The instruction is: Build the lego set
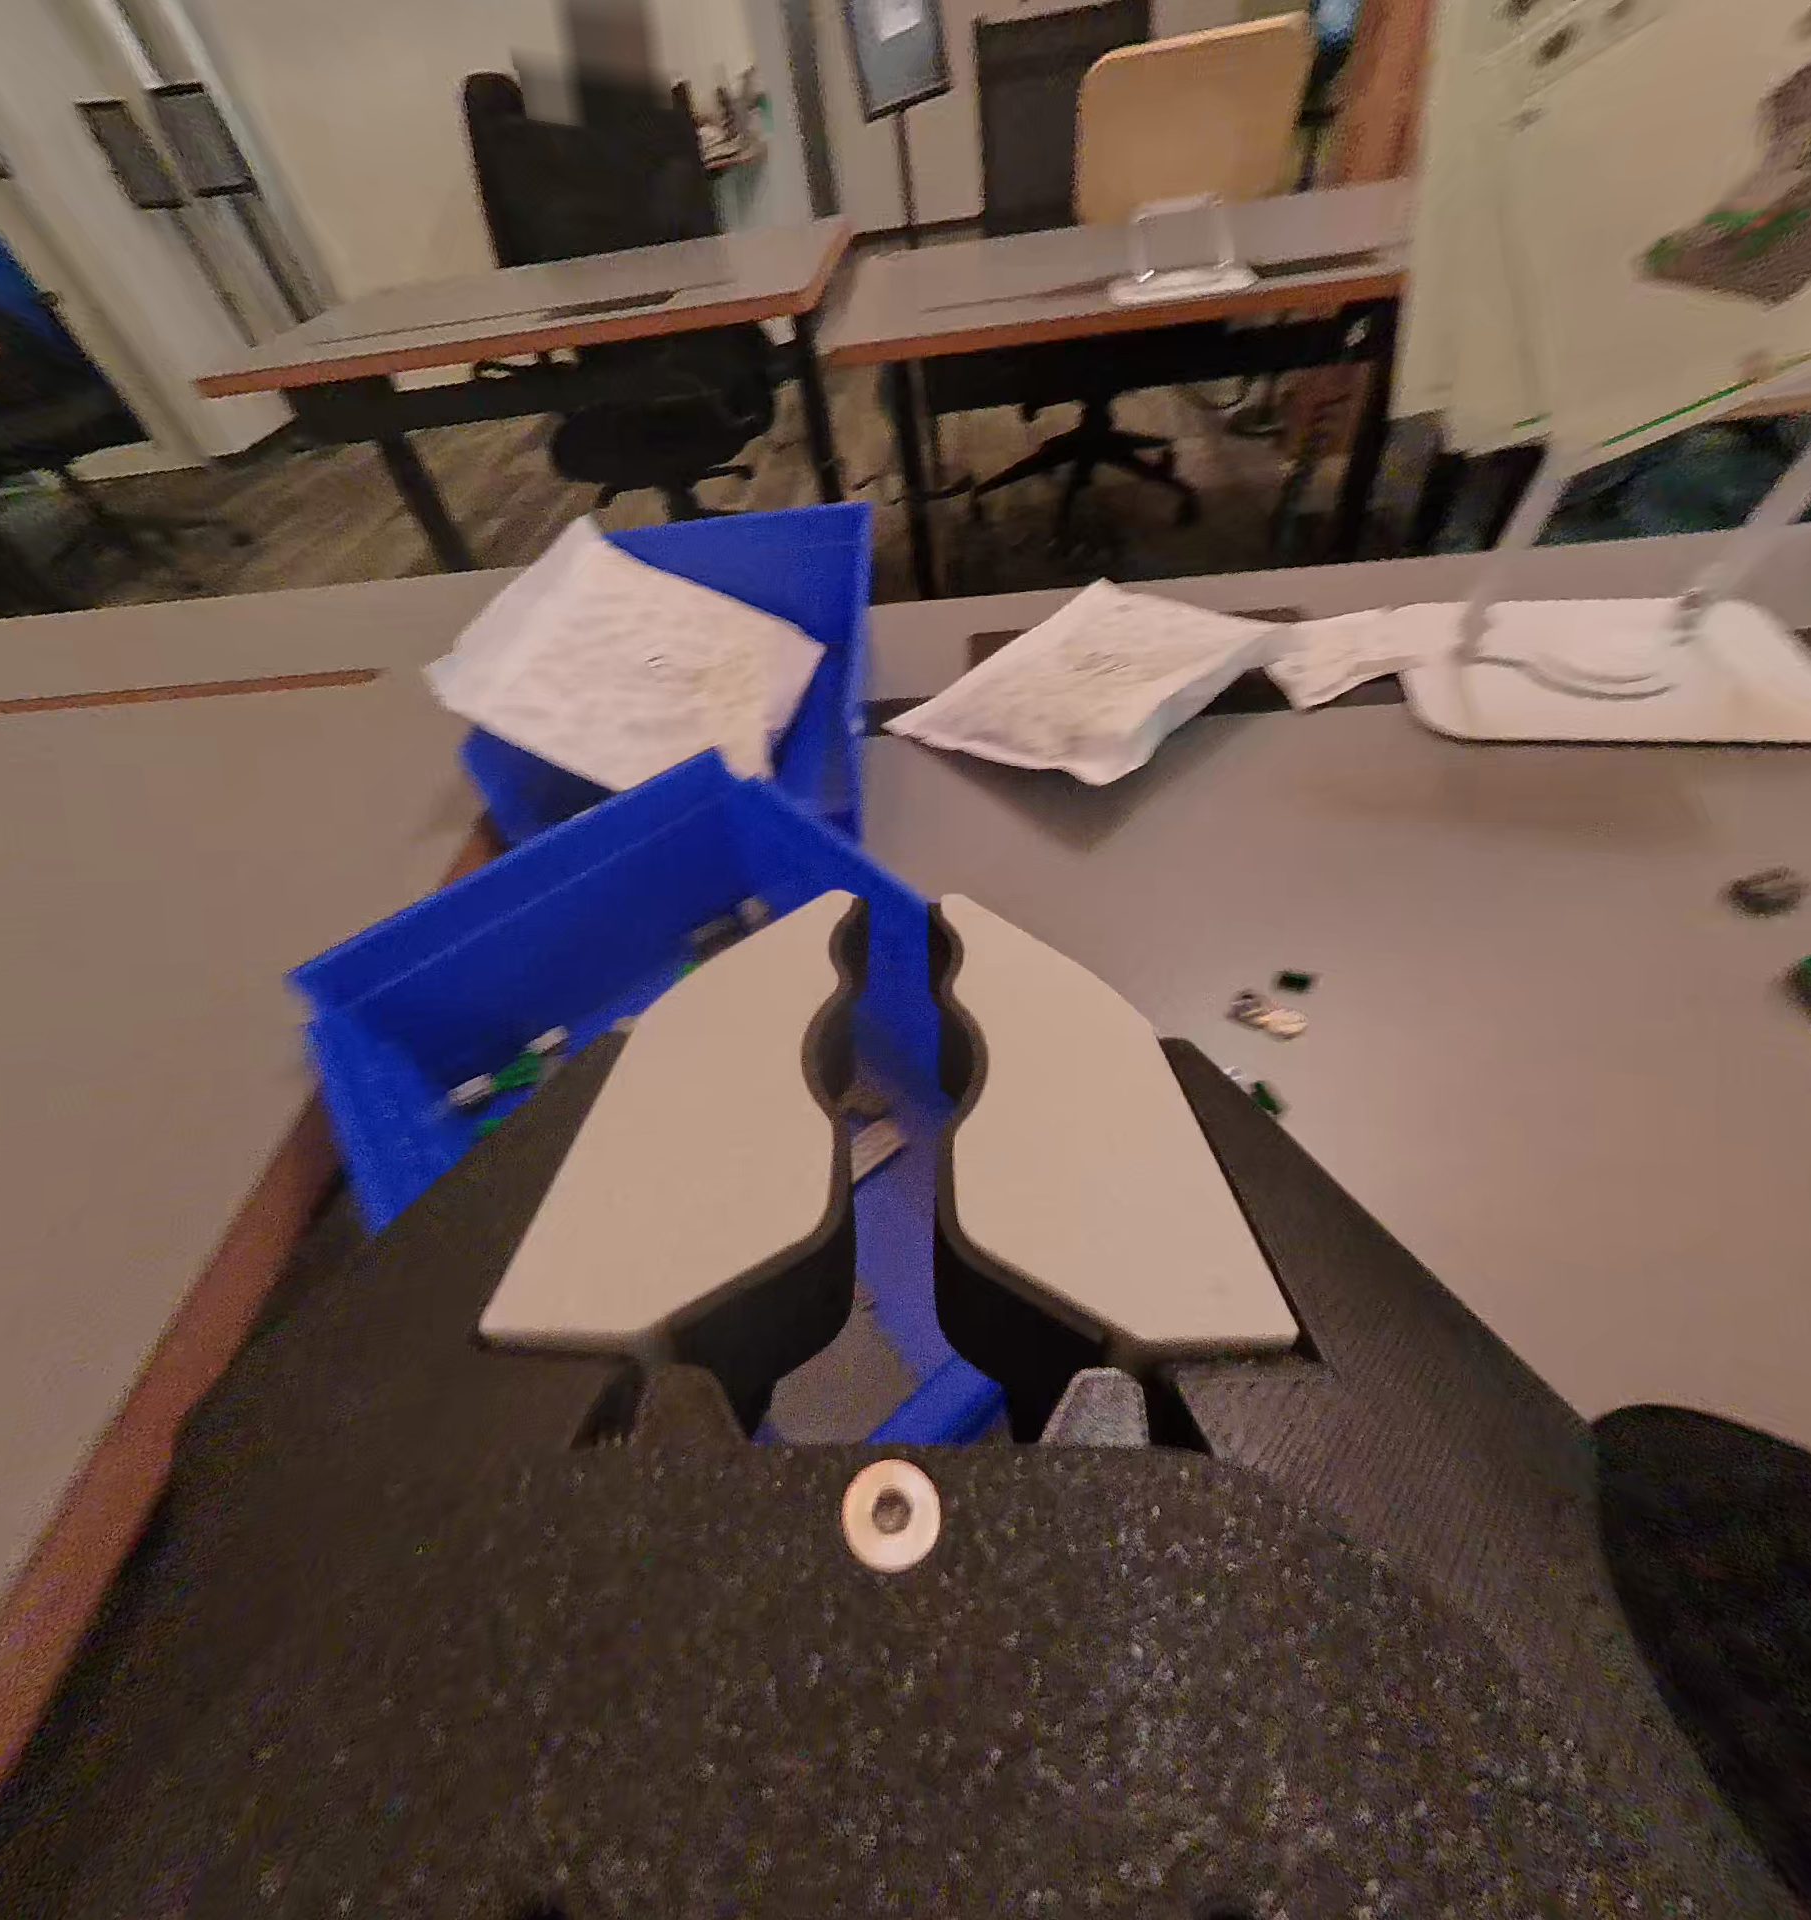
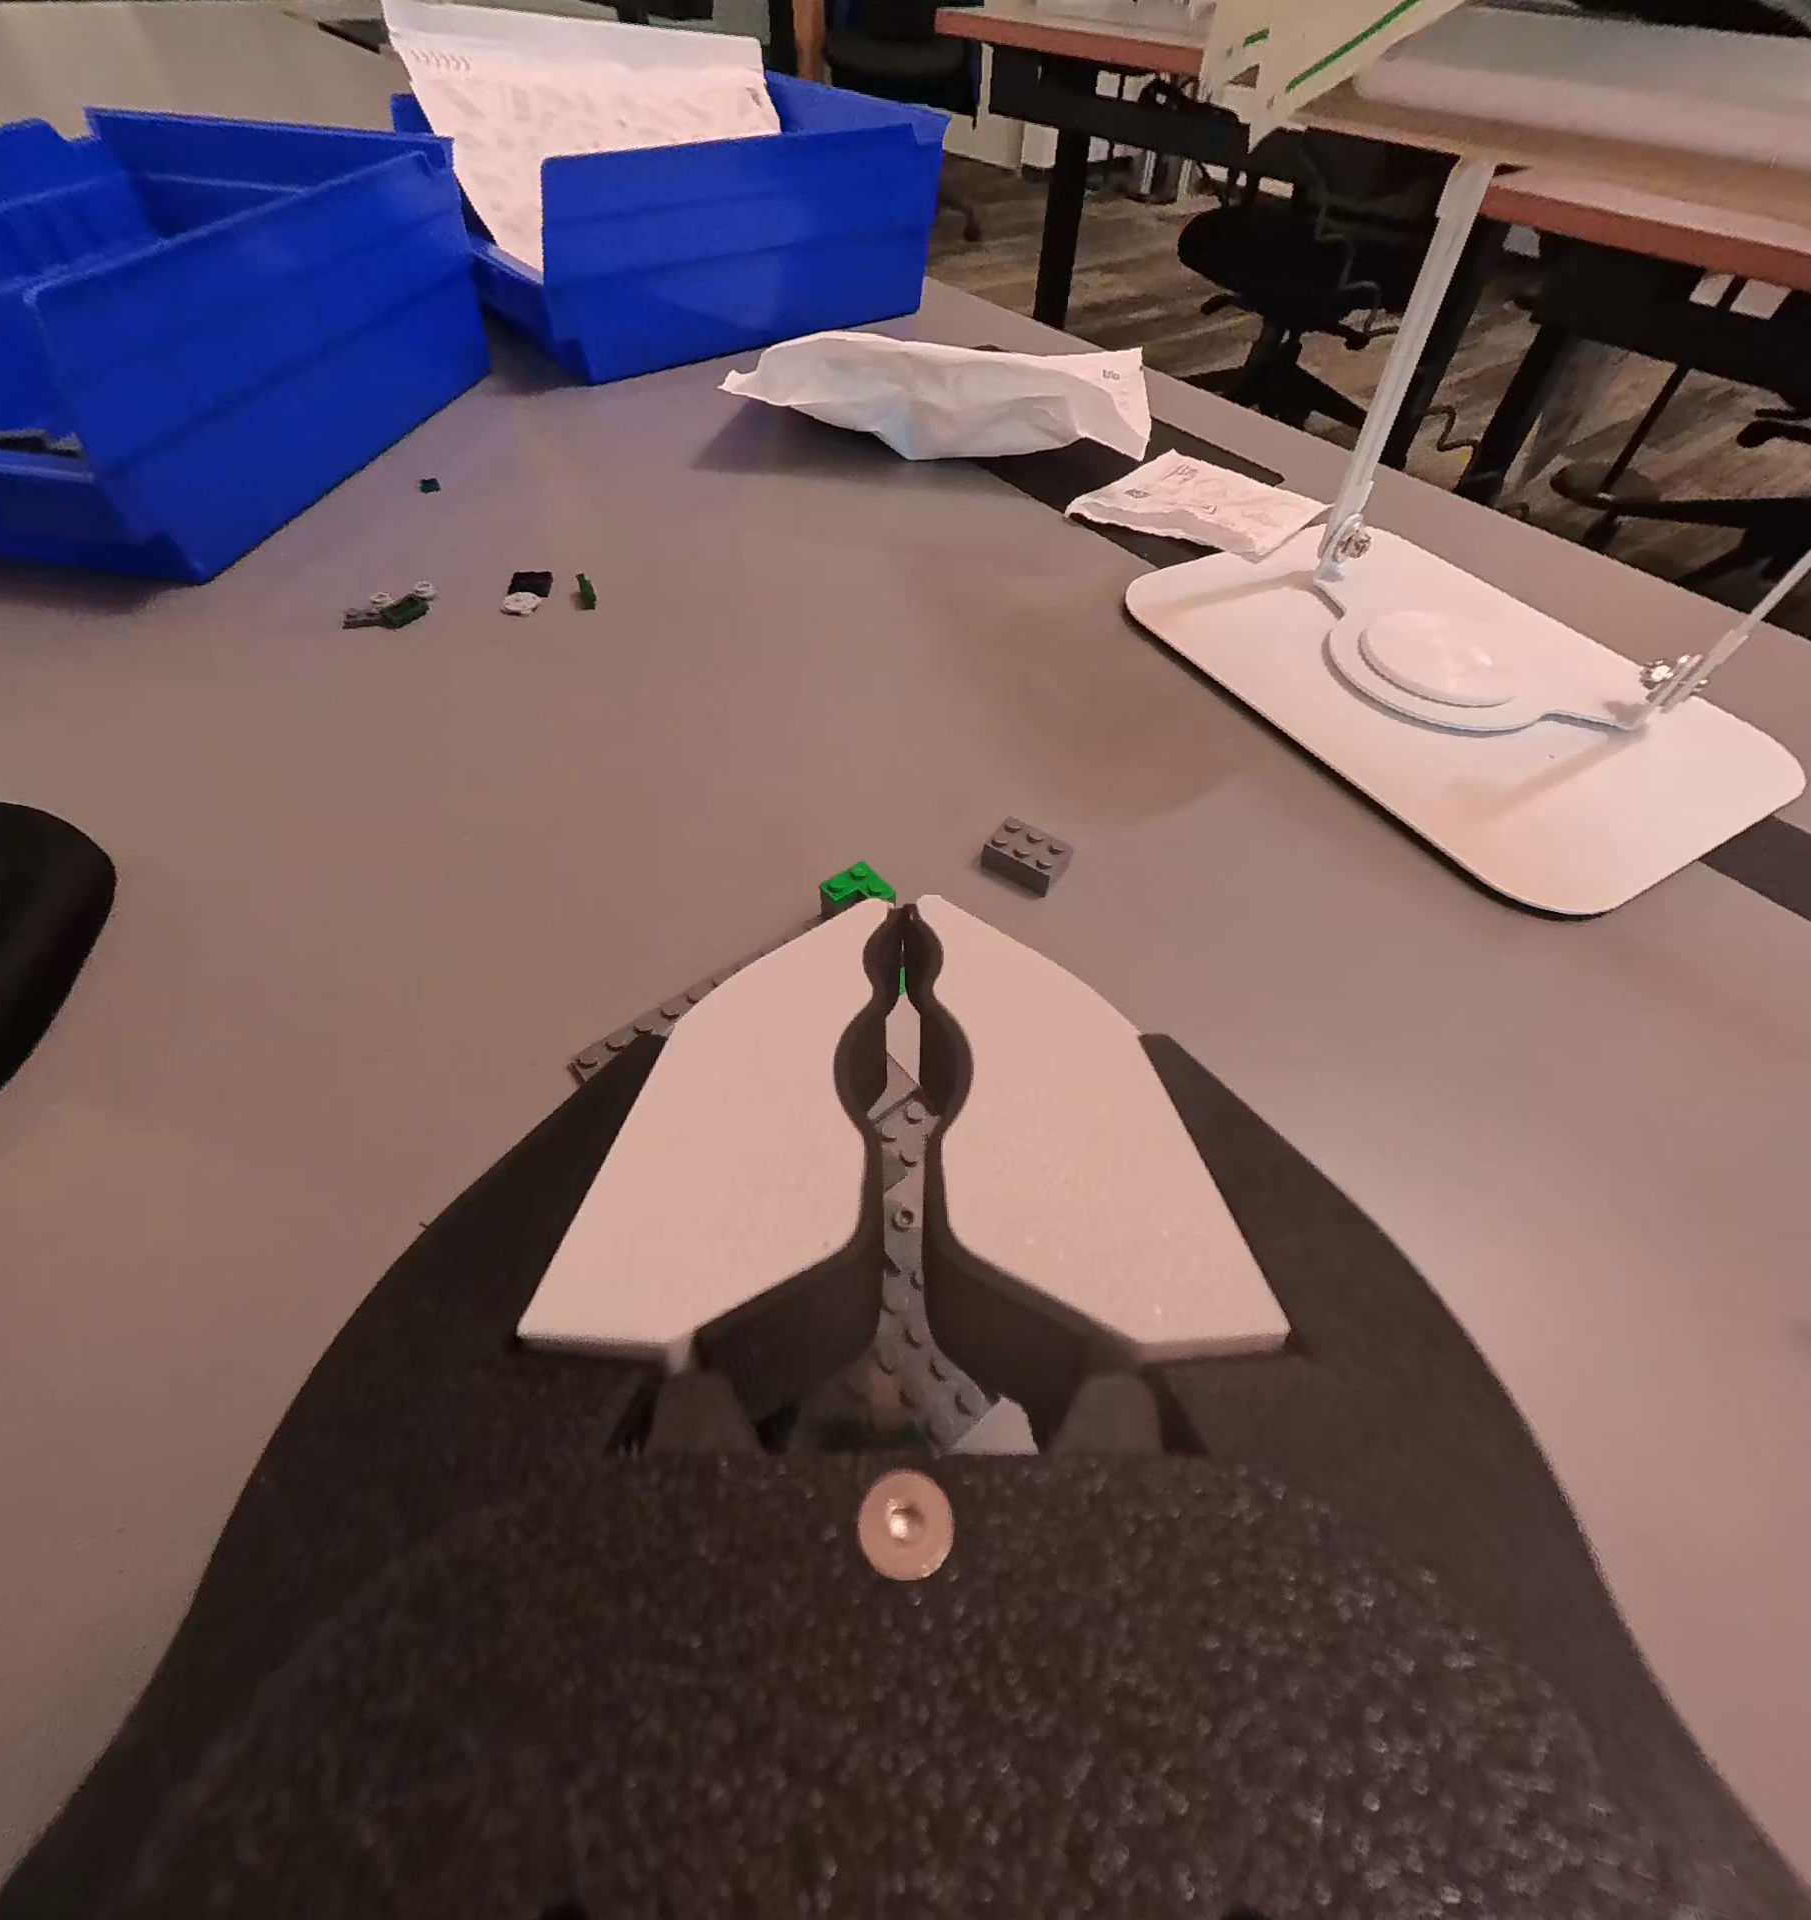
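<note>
Beneath the right hand-held gripper [image 2: 905, 912], seen through the slot between its fingers, lies a grey studded plate [image 2: 906, 1236] flat on the bench [image 2: 465, 935]; one edge of the plate also shows to that gripper's left. The fingertips are drawn together, nearly touching, and a sliver of green shows just behind them, so they may be pinching a small piece, though the tips hide too much to be sure. Just ahead and slightly left of the tips sits a bright green brick [image 2: 857, 886], apparently at the far end of the plate. A dark grey brick [image 2: 1026, 854] rests a little farther ahead to the right, apart from both.

To seat a piece well, I would keep the tips directly over the plate's studs, lower squarely, not at a slant, and press only once the studs line up; otherwise the plate could skid on the smooth bench.

Farther ahead to the left lie scattered small parts [image 2: 392, 606], then the blue bins [image 2: 205, 312].

The left hand-held gripper [image 1: 896, 914] hangs over the nearest blue bin [image 1: 568, 935], its fingers a narrow gap apart and holding nothing. Small green and grey pieces [image 1: 506, 1075] lie in the bin below and to its left. It should drop straight in, clear of the wall.
</note>
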A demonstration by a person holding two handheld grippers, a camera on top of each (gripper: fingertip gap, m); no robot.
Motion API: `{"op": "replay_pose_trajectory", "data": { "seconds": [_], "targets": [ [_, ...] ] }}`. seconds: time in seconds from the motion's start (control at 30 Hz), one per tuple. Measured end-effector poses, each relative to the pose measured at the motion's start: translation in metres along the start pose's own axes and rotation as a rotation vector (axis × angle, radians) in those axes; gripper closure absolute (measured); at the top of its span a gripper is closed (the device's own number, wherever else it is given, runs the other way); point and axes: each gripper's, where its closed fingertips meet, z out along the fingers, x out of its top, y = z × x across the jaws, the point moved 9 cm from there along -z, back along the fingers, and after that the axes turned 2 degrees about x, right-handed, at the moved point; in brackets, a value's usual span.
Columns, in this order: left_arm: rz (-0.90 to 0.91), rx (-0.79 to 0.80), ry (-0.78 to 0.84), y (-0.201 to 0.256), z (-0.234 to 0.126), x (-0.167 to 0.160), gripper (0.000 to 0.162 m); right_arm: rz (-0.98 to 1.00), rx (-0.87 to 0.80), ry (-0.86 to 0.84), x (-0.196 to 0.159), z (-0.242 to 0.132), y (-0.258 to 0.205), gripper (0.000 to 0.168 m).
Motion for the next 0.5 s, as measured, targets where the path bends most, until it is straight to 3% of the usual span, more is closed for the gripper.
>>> {"op": "replay_pose_trajectory", "data": {
  "seconds": [0.1,0.33,0.5],
  "targets": [
    [0.051,0.010,-0.112,-0.032,0.004,-0.010,0.147,0.009,0.006,-0.009,-0.003,0.003,0.001,0.168],
    [0.203,-0.271,-0.393,-0.075,0.050,-0.045,0.138,-0.060,-0.005,-0.042,-0.007,0.008,-0.004,0.168],
    [0.312,-0.457,-0.501,-0.076,0.089,-0.060,0.139,-0.158,-0.017,-0.066,-0.006,0.012,-0.011,0.168]
  ]
}}
